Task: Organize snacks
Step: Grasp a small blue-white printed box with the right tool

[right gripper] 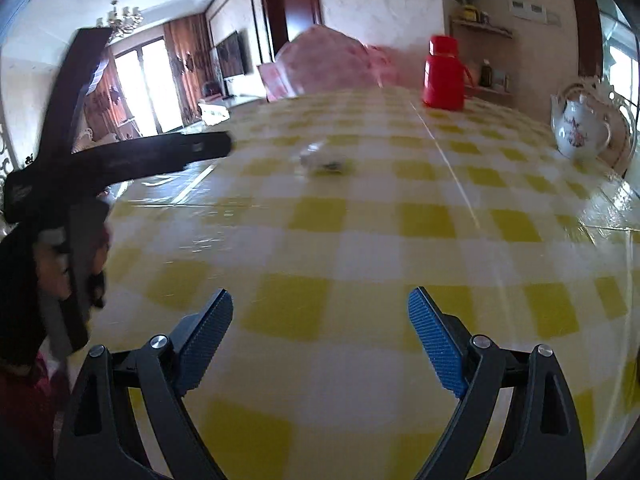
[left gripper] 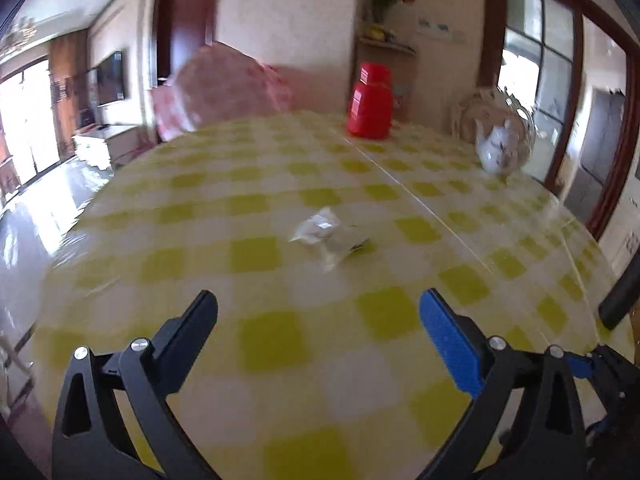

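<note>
Right now both tongs gape w/ nothing between: left gripper (left gripper: pixel 318 312), right gripper (right gripper: pixel 320 310). Snack packet (left gripper: pixel 326 234) lies ahead of left gripper, well apart. Risk: crinkly wrapper skids on slick tablecloth (left gripper: pixel 256 380) if pinched shallow.

Both wrist views look steeply down, close across the checked table (left gripper: pixel 260 248), sharing the red flask (left gripper: pixel 370 100).

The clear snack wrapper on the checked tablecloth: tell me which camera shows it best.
The left wrist view. There the clear snack wrapper lies near the picture's middle, large enough to show crinkled plastic with a dark bit at its right end. In the right wrist view it is farther off, small and blurred, only a pale smear with a dark patch.
</note>
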Tool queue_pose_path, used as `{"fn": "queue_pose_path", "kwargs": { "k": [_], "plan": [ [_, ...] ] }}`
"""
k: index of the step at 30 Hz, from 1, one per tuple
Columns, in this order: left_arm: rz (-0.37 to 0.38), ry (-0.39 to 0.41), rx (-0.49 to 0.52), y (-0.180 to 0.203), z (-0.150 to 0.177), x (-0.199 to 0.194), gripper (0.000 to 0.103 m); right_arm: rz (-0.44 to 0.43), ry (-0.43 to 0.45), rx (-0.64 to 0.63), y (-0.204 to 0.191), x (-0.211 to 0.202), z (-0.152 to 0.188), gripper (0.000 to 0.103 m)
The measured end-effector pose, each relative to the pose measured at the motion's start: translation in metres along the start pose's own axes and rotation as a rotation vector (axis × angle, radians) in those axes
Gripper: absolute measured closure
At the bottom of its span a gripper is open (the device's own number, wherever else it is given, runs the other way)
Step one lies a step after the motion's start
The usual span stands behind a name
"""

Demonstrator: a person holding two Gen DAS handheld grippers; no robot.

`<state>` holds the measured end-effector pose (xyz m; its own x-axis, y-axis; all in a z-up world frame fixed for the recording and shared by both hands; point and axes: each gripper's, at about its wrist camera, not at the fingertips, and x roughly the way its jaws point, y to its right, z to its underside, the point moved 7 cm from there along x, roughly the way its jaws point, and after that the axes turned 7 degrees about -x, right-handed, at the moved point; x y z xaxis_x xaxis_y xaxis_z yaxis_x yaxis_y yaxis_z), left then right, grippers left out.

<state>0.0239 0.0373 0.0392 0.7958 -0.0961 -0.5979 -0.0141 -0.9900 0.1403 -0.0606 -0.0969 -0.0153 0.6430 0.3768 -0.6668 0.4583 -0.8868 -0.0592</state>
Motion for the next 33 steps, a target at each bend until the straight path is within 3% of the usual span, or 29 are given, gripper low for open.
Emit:
{"fn": "queue_pose_path", "kwargs": {
  "k": [3,6,10,12,17,21,25,30,33],
  "plan": [
    [0.056,-0.089,0.095,0.019,-0.015,0.062,0.002,-0.012,-0.025,0.014,0.028,0.015,-0.007,0.016],
    [0.104,-0.167,0.116,0.019,-0.022,0.106,0.002,-0.050,-0.051,0.062,0.057,0.037,-0.018,0.016],
    [0.197,-0.188,0.023,0.004,-0.039,0.147,0.002,-0.078,-0.118,0.159,0.082,0.062,-0.012,0.016],
    [0.210,-0.173,-0.029,-0.008,-0.047,0.161,0.002,-0.080,-0.100,0.208,0.090,0.062,-0.011,0.016],
    [0.264,-0.103,-0.286,-0.044,-0.070,0.180,0.002,-0.073,-0.081,0.206,0.089,0.069,-0.021,0.016],
    [0.350,-0.101,-0.380,-0.053,-0.072,0.175,0.002,-0.037,-0.115,0.042,0.078,0.109,-0.057,0.016],
    [0.267,-0.166,-0.323,-0.053,-0.066,0.182,0.002,-0.097,-0.174,-0.175,0.066,0.159,-0.087,0.021],
    [0.252,-0.222,-0.302,-0.052,-0.061,0.191,0.002,-0.166,-0.182,-0.356,0.064,0.203,-0.118,0.027],
    [0.255,-0.225,-0.296,-0.053,-0.061,0.193,0.002,-0.261,-0.170,-0.475,0.050,0.216,-0.128,0.029]
  ]
}}
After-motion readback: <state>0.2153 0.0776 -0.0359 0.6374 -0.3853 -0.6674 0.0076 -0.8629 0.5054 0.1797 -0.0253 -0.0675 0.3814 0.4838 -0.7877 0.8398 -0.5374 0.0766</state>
